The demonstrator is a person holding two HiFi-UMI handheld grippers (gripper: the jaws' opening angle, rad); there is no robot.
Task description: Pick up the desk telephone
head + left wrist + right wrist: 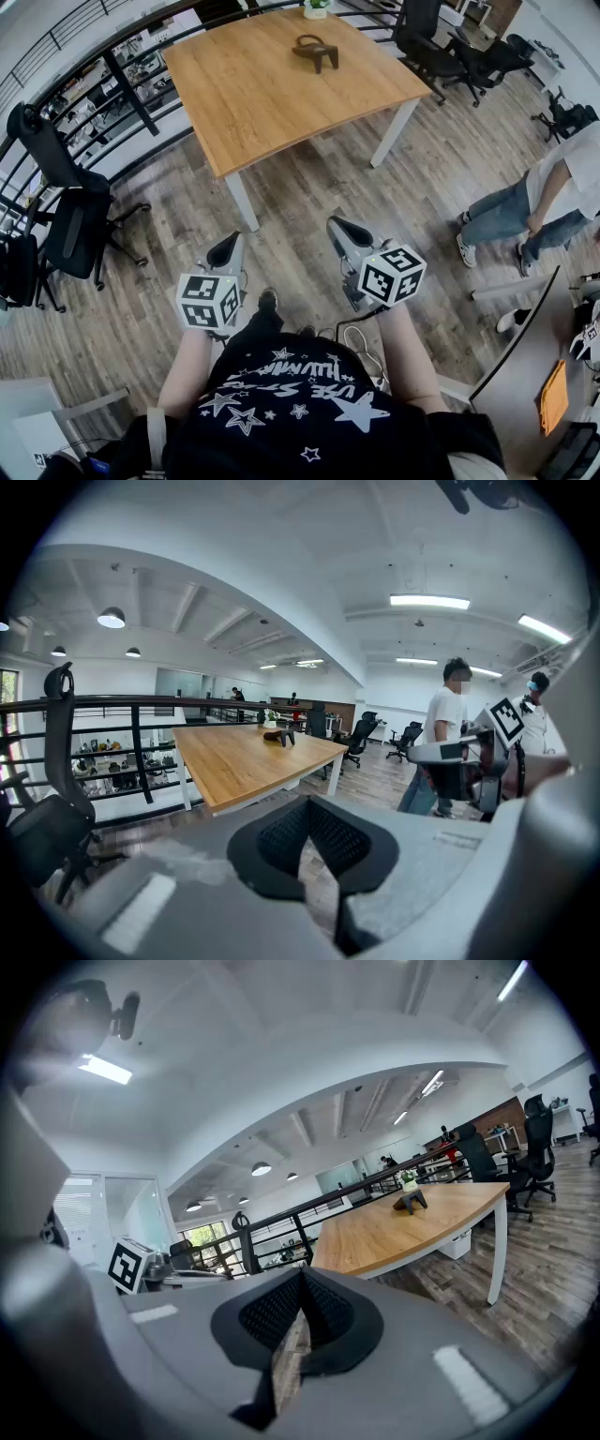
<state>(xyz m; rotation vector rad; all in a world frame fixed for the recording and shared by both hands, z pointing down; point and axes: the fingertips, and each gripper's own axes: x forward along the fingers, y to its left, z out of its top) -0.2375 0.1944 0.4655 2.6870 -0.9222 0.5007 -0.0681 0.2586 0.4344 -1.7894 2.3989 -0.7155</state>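
Here, left claw (230,244) and right claw (339,227) clenched empty, short of the table (253,103).
Far on it the desk telephone (315,52); beyond, a cropped pot (317,12) holds a plant (319,3).

This is an open-plan office. Ahead of the left gripper (227,248) and the right gripper (341,230) stands a long wooden table (272,103) on white legs, with a desk telephone (315,51) and a small potted plant (317,7) at its far end. Black swivel chairs (422,42) cluster beyond the table, off to the right gripper's right. Another chair (70,220) stands to the left gripper's left. A black railing (122,80) runs along that side, with shelves (112,761) visible through it. Strip lights (429,601) line the white ceiling (281,564), and the floor (309,187) is wood plank.
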